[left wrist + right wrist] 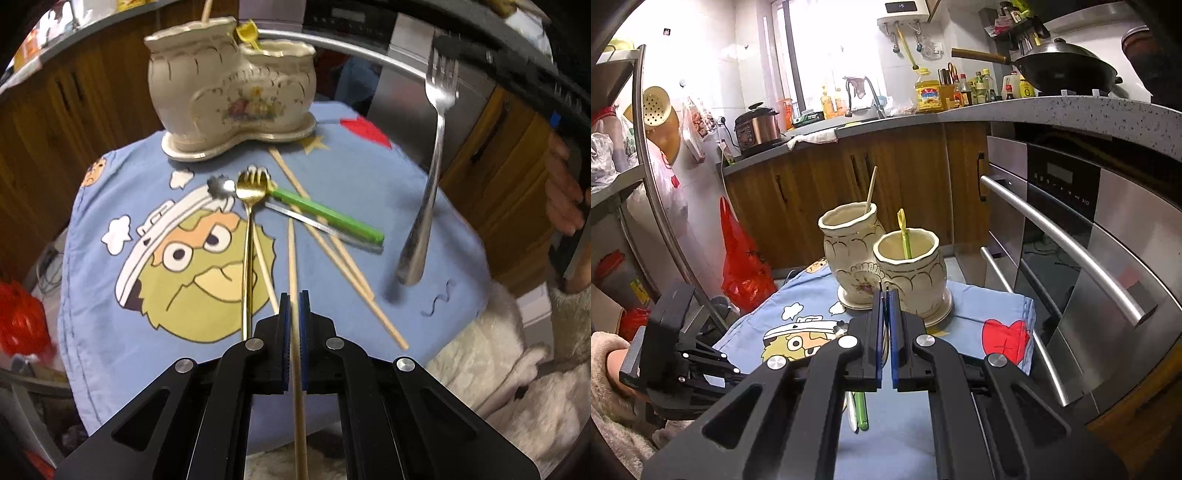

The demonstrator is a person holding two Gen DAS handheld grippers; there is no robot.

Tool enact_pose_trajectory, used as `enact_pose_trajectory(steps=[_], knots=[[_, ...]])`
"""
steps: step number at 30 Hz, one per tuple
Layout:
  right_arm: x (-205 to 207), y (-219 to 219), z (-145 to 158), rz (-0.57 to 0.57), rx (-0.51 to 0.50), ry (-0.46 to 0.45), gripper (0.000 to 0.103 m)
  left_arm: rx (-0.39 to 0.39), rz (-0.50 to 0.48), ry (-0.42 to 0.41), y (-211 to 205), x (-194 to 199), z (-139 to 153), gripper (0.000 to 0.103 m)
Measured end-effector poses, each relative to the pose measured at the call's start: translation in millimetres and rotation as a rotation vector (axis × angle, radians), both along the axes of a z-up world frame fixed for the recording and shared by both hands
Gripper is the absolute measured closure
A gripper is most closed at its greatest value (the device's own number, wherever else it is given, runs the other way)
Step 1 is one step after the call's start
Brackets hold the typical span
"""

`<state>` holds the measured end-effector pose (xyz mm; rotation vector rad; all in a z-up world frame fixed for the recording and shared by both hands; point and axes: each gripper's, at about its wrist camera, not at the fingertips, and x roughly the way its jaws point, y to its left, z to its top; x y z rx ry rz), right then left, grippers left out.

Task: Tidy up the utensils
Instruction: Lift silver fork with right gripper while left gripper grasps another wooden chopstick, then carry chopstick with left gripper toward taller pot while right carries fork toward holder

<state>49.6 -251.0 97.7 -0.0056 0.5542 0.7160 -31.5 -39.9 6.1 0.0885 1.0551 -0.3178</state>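
Between the left gripper [294, 301] fingers, clenched tight: one pale wooden chopstick [294, 258], slim and round, gripped mid-length, likely for lifting clear of the pile. Just ahead of those fingers: more chopsticks crossed with a gold spoon [246, 206] and a green-handled utensil [325, 214] on the blue cartoon cloth [406, 177] over the tabletop. Farther ahead: a glazed cream ceramic holder [229, 96], two-chambered, scalloped. Off right: a shiny steel fork [432, 177], tines up, pinched by the right gripper [885, 295], fingers clamped, seemingly bound for the holder.
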Motion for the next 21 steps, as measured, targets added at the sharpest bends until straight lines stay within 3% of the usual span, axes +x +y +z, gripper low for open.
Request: enact_pose_trajectory(steps=[10,16,19,21], knots=[[1,-3,-4,-0.003,-0.001,0.016,0.100,0.082,-0.045,0.057,-18,22,-17,0.097],[1,-4,-4,-0.002,0.002,0.016,0.100,0.106,-0.062,0.080,-28,44,-20,0.084],[1,-5,-3,-0.003,0.005,0.011,0.100,0.126,-0.079,0.086,-31,51,-25,0.086],[1,-6,-1,-0.001,0.008,0.007,0.100,0.143,-0.074,0.080,-31,52,-25,0.097]])
